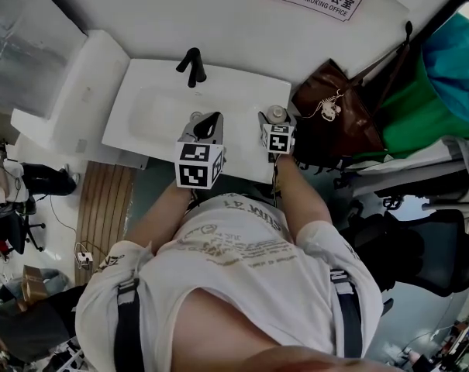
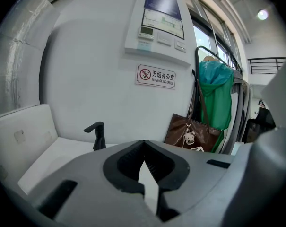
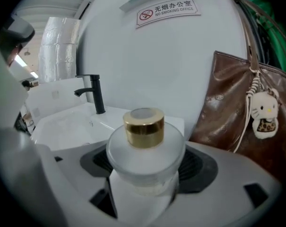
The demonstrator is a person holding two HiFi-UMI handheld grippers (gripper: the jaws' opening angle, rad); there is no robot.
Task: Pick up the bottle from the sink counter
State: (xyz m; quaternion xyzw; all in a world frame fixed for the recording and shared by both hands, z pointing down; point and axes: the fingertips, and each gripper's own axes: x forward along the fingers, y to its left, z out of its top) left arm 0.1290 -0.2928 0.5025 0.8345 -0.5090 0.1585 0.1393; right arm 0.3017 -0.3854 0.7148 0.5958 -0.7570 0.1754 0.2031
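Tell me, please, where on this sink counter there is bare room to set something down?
The white basin in front of the black faucet is bare, and so is the counter strip between faucet and bottle. The right end is crowded: the right gripper holds the bottle beside the brown bag.

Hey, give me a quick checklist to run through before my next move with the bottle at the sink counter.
1. Bottle sits between the right gripper jaws, which press on both its sides: ok.
2. Bottle upright, gold cap on: ok.
3. Left gripper out of the way, jaws together, nothing between them: ok.
4. Black faucet clear of the bottle, off to its left and further back: ok.
5. Room beside the brown bag hanging close on the right: cannot tell.
6. Bottle's base off the sink counter: cannot tell, the base is hidden.
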